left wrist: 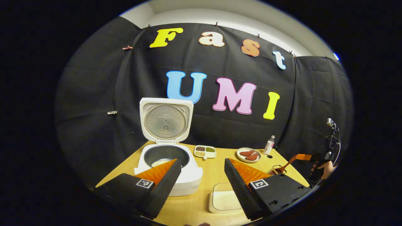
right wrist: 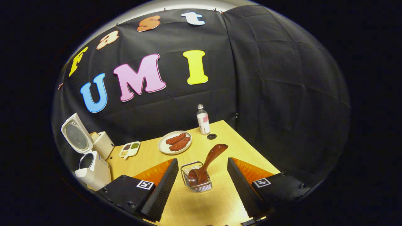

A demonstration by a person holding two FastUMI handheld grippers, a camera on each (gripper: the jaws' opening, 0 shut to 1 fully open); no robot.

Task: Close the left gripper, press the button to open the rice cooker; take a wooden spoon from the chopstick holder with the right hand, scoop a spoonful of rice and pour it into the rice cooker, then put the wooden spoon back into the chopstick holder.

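Right gripper wide, empty, I see wooden spoon in chopstick holder between its fingers; left gripper wide by open rice cooker.

Black cloth hangs as the booth's wall on 2 sides, creased and clipped along its top edge. Above it runs a pale wall strip. A light wooden bench stands against the cloth, its far corner tucked where the 2 cloth panels meet.

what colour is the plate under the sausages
White, a round plate holding two reddish-brown sausages; it shows best in the right gripper view.
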